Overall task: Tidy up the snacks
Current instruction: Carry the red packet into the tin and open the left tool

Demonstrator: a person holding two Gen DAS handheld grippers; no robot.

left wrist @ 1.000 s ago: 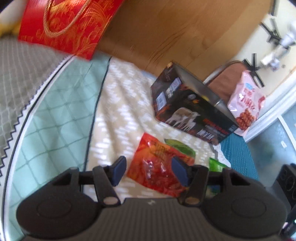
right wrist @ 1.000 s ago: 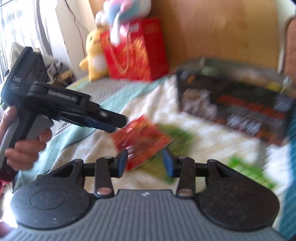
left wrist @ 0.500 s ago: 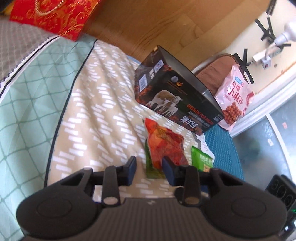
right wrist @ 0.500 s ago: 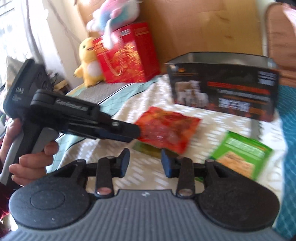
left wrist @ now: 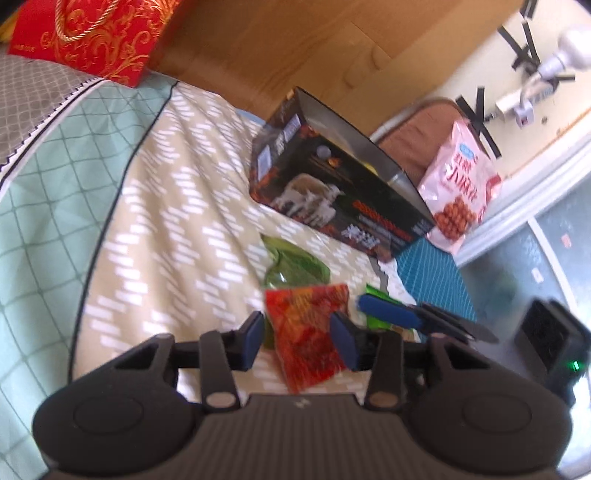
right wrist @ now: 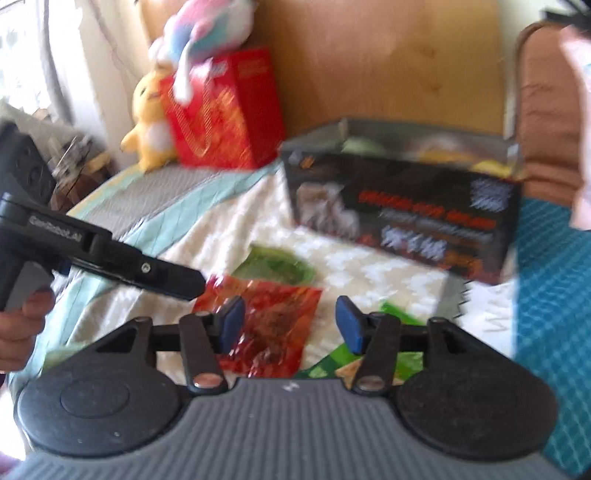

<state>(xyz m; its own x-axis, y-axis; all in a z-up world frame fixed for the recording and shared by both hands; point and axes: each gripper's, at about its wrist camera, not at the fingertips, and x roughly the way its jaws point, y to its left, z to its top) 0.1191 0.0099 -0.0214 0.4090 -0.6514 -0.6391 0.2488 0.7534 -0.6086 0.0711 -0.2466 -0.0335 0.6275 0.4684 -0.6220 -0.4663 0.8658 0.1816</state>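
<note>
Both views are blurred, and the box's [right wrist: 402, 206] print is unreadable. The red packet [left wrist: 306, 332] (glossy, crinkled) sits over the bed [left wrist: 166, 221], between the left gripper's [left wrist: 299, 338] just-widening jaws; I cannot tell if they grip it. The right gripper [right wrist: 290, 325] has just spread open.

Home bedroom. Work surface is a bed [left wrist: 155, 206]: patterned quilt in beige, mint and grey panels, wooden headboard [left wrist: 295, 48] behind it. Plush toys at the head end, a yellow one [right wrist: 149, 118] and a pastel one [right wrist: 201, 33] on top of a red gift bag [right wrist: 225, 110]. Brown padded chair back [left wrist: 417, 144] beside the bed, cream wall with white trim, cables taped to the wall [left wrist: 480, 110]. Window light on the left of the right wrist view. Domestic clutter, nothing like lab or shop fittings.
</note>
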